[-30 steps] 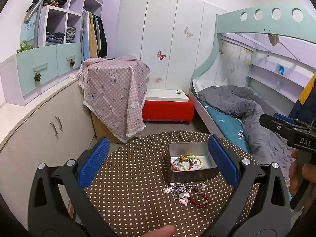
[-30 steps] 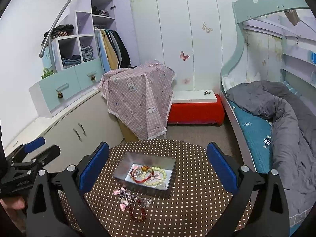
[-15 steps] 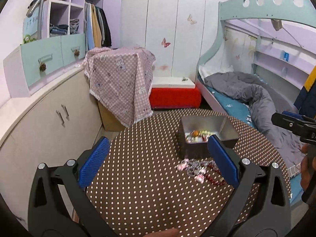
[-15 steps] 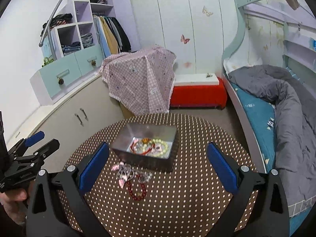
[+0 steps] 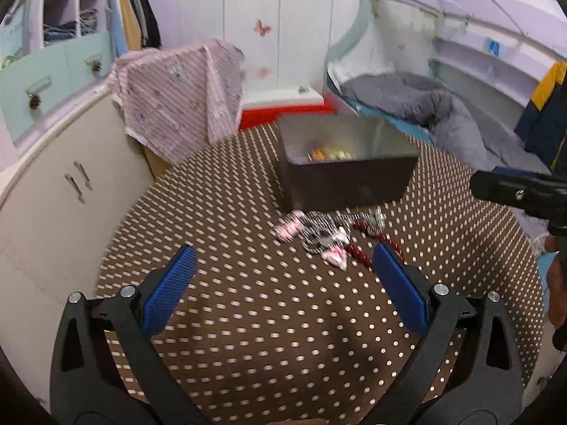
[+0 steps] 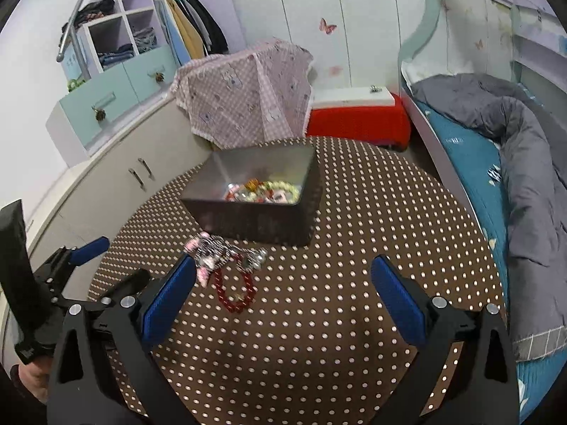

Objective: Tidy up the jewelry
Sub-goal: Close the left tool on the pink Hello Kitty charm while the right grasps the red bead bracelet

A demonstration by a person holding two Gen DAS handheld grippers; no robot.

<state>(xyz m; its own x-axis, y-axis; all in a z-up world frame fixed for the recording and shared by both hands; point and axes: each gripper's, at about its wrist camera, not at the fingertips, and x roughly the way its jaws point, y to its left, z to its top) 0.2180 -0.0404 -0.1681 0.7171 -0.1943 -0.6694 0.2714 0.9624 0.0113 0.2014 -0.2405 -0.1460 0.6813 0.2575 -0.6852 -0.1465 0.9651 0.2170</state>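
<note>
Dark metal, the open tin box (image 5: 345, 173) sits far on the dotted brown table (image 5: 248, 318), its long side running left to right, beads inside. A tangle of pink and silver chains (image 5: 319, 230) and a red bead bracelet (image 5: 368, 237) lie just near of it, blurred. The left claw (image 5: 280, 288) hovers wide open, holding nothing.

From the right wrist, the box (image 6: 258, 198), chains (image 6: 223, 251) and looped red bracelet (image 6: 235, 288) lie left of centre; the right claw (image 6: 283, 294) gapes empty above the table (image 6: 319, 336).
</note>
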